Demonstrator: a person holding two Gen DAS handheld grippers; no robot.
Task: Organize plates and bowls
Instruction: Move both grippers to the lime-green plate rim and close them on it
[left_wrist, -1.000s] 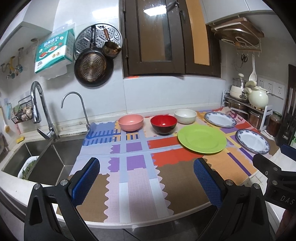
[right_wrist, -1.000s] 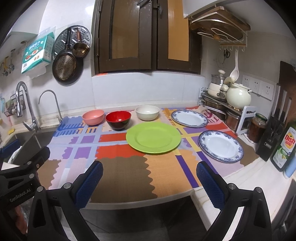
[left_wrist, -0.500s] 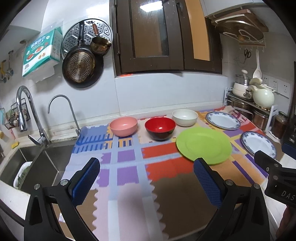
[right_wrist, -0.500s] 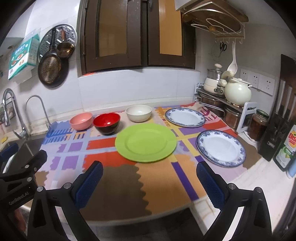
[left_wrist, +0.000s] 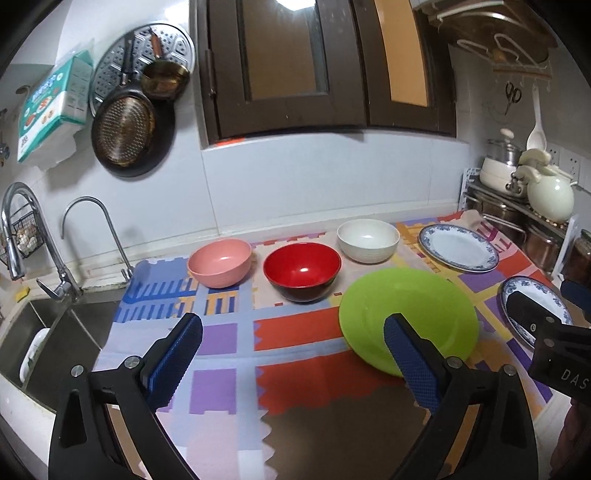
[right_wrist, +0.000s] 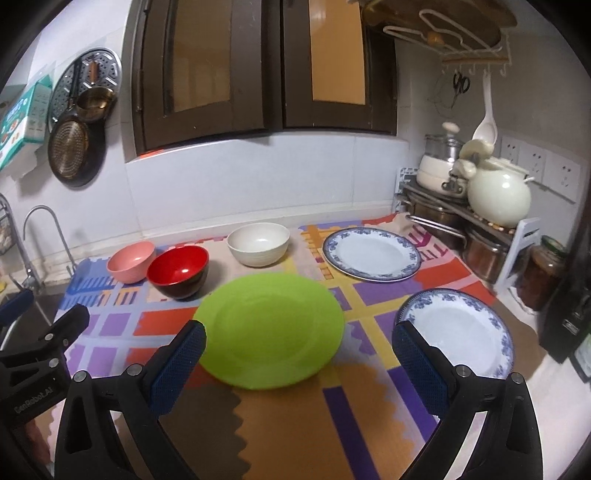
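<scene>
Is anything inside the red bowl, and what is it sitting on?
The red bowl looks empty, showing only a light glint. It sits on the patterned mat; the mat directly beneath it is hidden.

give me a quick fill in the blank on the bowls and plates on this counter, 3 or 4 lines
1. The bowl standing between the pink bowl and the white bowl is ____.
2. The number of blue-rimmed plates on the mat is ____.
3. The only plate without a patterned rim is ____ in colour.
4. Both the left gripper and the right gripper are ____, holding nothing.

Missing words: red; two; green; open
</scene>
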